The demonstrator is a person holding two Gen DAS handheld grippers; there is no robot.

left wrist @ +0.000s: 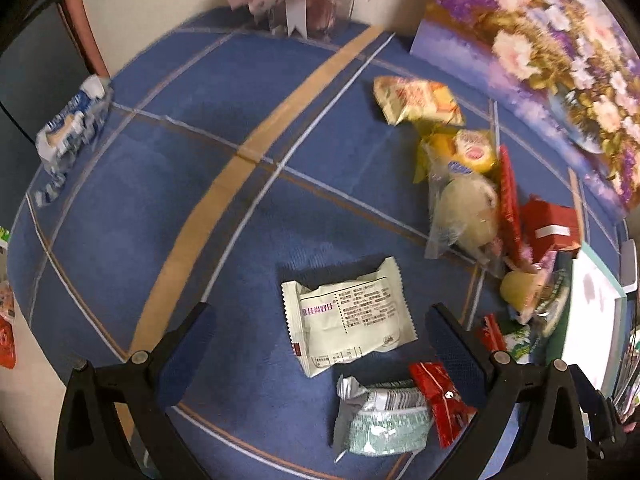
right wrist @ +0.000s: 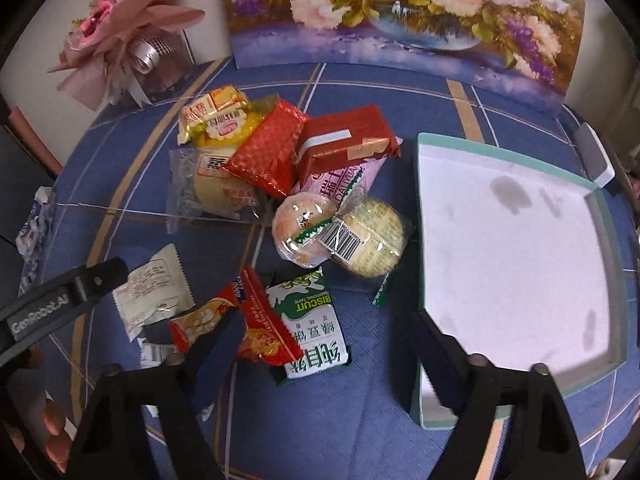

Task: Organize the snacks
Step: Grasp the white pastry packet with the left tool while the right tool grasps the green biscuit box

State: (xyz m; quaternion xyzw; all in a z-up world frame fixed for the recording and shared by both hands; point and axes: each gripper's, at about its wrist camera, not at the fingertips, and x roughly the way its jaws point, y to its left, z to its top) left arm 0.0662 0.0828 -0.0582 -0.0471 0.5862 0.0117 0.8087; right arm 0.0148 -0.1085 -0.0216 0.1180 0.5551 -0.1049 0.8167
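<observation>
My left gripper [left wrist: 320, 308] hangs open over a white printed snack packet [left wrist: 348, 316], which lies flat on the blue cloth between its fingers, untouched. A silver-green packet [left wrist: 384, 420] and a small red one [left wrist: 440, 400] lie just below it. My right gripper [right wrist: 324, 320] is open above a green-and-white biscuit packet [right wrist: 312, 320] and a red-orange packet [right wrist: 264, 328]; neither pad presses on them. A teal-rimmed box [right wrist: 424, 140] with a bare white inside stands just to the right. Several wrapped cakes and red packets [right wrist: 344, 140] are piled behind.
A flower painting [right wrist: 400, 12] leans on the wall at the back, with a pink bouquet [right wrist: 120, 32] to its left. A blue-and-white packet [left wrist: 72, 128] lies at the table's left edge. A finger [right wrist: 100, 280] of the left gripper and a person's hand show at lower left.
</observation>
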